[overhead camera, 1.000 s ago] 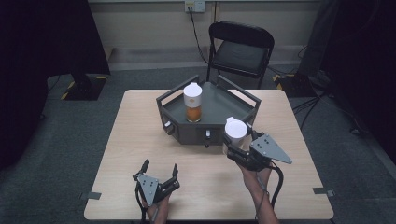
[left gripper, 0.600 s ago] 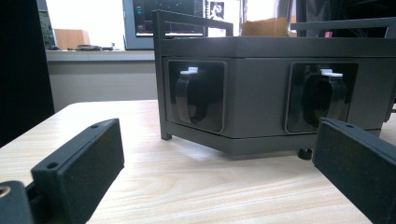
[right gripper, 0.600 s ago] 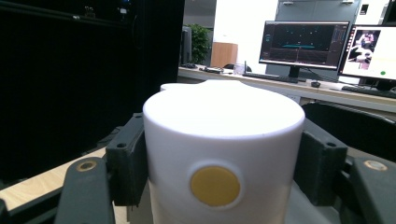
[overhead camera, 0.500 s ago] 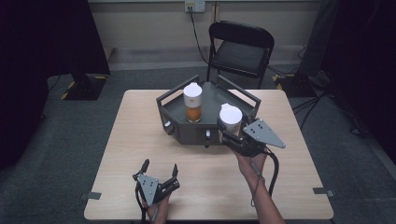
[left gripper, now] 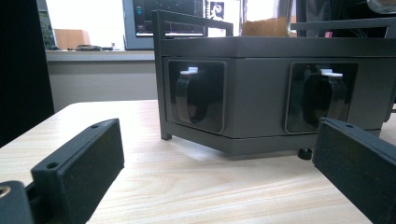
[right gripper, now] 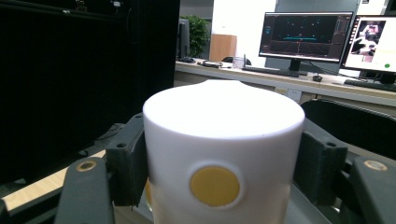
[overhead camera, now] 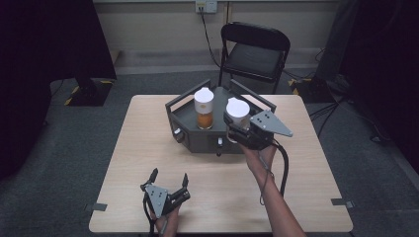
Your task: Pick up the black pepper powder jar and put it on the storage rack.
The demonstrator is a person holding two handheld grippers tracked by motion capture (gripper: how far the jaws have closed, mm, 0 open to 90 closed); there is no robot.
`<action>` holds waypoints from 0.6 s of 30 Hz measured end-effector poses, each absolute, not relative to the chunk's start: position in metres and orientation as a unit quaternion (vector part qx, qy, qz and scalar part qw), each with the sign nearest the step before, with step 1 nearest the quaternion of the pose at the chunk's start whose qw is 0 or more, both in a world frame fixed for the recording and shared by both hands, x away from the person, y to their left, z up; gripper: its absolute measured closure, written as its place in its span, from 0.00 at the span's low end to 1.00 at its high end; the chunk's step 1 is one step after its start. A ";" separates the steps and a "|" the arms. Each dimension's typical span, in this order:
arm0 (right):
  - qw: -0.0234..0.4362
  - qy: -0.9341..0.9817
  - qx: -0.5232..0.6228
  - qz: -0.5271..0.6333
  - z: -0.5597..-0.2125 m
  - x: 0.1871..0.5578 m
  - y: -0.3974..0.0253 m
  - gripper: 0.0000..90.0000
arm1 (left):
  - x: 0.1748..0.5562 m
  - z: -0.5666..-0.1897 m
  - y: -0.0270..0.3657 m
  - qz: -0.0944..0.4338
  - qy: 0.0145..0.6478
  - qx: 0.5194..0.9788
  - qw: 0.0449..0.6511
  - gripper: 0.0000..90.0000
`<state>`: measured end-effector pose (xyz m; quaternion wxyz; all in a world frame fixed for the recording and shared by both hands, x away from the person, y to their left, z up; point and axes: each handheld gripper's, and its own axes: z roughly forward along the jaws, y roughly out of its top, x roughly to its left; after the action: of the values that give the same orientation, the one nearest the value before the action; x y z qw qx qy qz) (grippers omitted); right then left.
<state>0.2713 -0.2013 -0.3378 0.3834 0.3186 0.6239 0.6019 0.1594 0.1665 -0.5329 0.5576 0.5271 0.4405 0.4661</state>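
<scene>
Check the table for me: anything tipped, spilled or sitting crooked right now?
Nothing stands out. The jar of orange contents stands upright in the dark tray; the right tongs hold the second white-lidded jar upright over the tray. The left tongs are open, and no spill is visible.

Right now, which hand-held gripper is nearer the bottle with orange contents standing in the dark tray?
Right. The right hand-held gripper is over the tray, right beside that bottle, clamping a second white-capped bottle. The left hand-held gripper sits open near the table's front edge, well short of the tray.
</scene>
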 end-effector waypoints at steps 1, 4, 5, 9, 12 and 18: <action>0.383 0.624 0.319 0.601 -0.337 0.273 -0.200 0.34 | 0.159 -0.533 0.167 0.466 0.441 0.527 0.558 0.01; 0.388 0.618 0.327 0.600 -0.336 0.278 -0.195 0.34 | 0.159 -0.533 0.166 0.466 0.441 0.527 0.558 0.01; 0.389 0.615 0.332 0.600 -0.335 0.280 -0.193 0.34 | 0.159 -0.533 0.166 0.466 0.441 0.527 0.557 0.01; 0.386 0.610 0.339 0.603 -0.336 0.291 -0.190 0.34 | 0.159 -0.533 0.166 0.467 0.441 0.527 0.557 0.01; 0.391 0.609 0.344 0.599 -0.336 0.298 -0.185 0.34 | 0.159 -0.533 0.166 0.467 0.441 0.527 0.557 0.01; 0.394 0.601 0.361 0.595 -0.337 0.310 -0.179 0.34 | 0.159 -0.533 0.166 0.467 0.441 0.527 0.557 0.01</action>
<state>0.3103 -0.1785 -0.3367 0.3939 0.3606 0.6006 0.5951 0.1593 0.1664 -0.5328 0.5566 0.5273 0.4406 0.4668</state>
